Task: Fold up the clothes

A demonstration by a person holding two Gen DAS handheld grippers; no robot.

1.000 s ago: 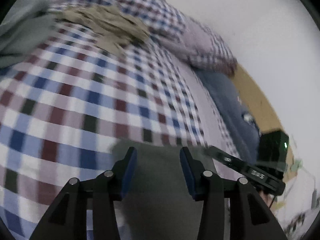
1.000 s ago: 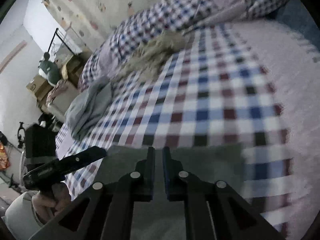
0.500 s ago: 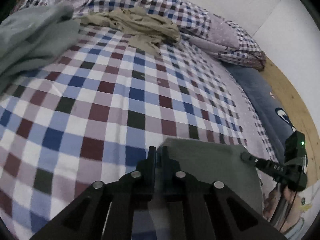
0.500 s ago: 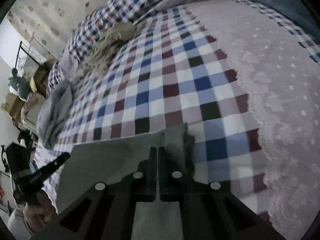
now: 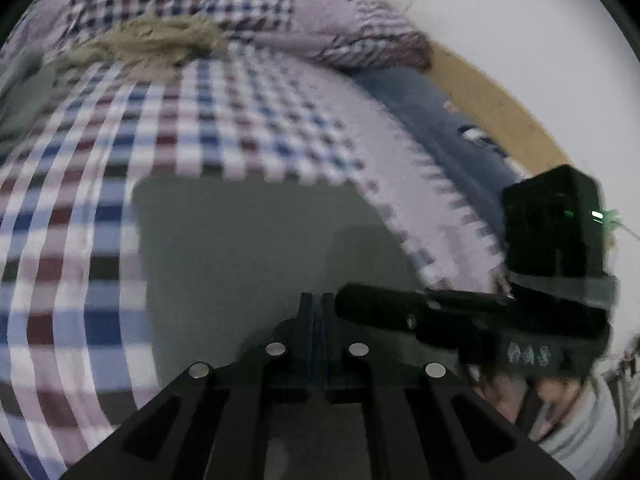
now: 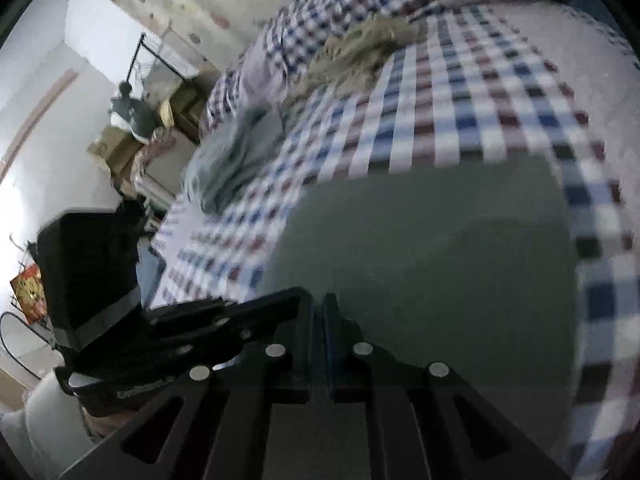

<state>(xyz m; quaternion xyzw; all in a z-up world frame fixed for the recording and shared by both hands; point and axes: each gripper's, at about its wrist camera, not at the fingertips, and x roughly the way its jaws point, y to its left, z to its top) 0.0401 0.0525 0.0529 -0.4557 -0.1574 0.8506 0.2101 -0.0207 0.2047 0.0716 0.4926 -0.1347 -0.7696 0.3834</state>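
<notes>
We keep both the left hand-held gripper [image 5: 317, 312] and the right hand-held gripper [image 6: 317, 312] pinched on the grey garment [image 5: 248, 248]'s near edge; soft, light cloth, best held at corners.

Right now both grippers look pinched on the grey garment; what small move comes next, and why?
Probably carry the pinched edge forward over the grey garment and lay it down. The left gripper and right gripper are both shut on it, close together, with checked bedding beneath.
</notes>
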